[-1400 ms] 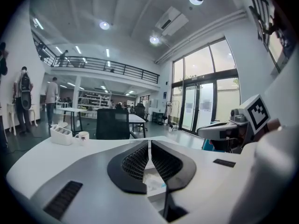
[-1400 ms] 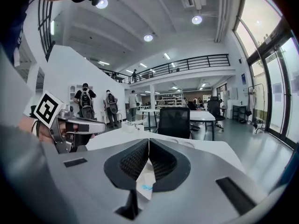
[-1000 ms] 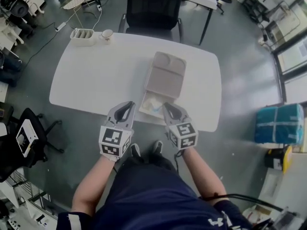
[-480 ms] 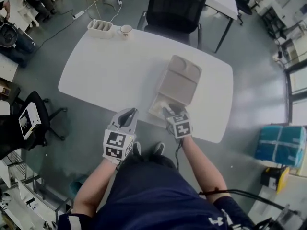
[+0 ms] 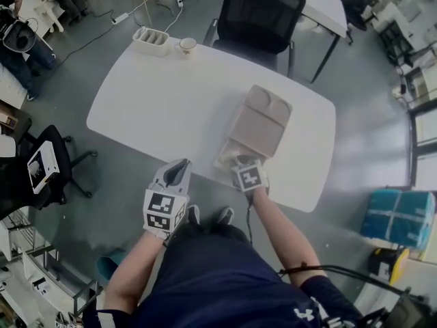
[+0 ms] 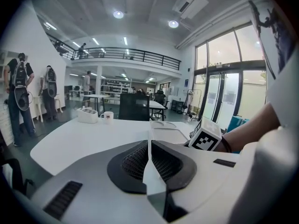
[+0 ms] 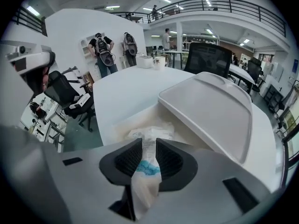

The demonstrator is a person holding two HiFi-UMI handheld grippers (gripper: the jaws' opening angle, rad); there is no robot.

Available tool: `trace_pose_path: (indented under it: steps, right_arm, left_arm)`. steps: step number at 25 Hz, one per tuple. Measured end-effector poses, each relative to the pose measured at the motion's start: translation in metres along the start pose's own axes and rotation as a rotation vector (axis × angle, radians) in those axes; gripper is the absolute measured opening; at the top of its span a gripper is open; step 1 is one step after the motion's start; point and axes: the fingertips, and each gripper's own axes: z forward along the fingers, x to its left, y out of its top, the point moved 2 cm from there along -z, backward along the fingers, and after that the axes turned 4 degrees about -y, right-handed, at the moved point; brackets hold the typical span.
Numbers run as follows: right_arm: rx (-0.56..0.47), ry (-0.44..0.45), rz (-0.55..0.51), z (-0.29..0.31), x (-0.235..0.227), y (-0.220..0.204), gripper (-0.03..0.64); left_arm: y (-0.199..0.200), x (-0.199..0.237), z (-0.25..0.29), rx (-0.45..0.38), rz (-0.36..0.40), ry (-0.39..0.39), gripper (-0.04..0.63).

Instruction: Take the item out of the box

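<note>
The beige box point(image 5: 229, 157) stands open at the table's near edge, its lid point(image 5: 261, 118) laid back flat. In the tray lies a white packet point(image 7: 149, 132) with blue print. My right gripper point(image 5: 240, 161) points steeply down into the tray. Its jaws point(image 7: 148, 146) have just been closing and still show a gap. The packet shows in that gap, and I see no pad pressing on it. My left gripper point(image 5: 179, 165) hangs off the table's front edge, left of the box. It is shut point(image 6: 149, 141) with nothing in it.
On the white table point(image 5: 157, 101), a white holder point(image 5: 151, 39) and a mug point(image 5: 186, 45) sit at the far left corner. A black chair point(image 5: 263, 16) stands behind the table. Another chair point(image 5: 48, 173) is at the left.
My right gripper has dropped forward into the box's tray and gone from shut to parted jaws. My left gripper has sunk a little, staying off the table's front edge.
</note>
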Motion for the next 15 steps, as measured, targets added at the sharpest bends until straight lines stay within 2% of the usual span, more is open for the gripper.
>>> trace_pose_path:
  steps: [5,15]
  right_arm:
    - [0.009,0.001,0.030,-0.004,-0.007,-0.006,0.023]
    - [-0.101,0.012,0.074,-0.045,-0.018,0.000,0.020]
  left_arm:
    - [-0.004,-0.006,0.005,0.017,0.002,-0.004,0.046]
    - [0.007,-0.033,0.037,0.025,0.051,-0.094,0.046]
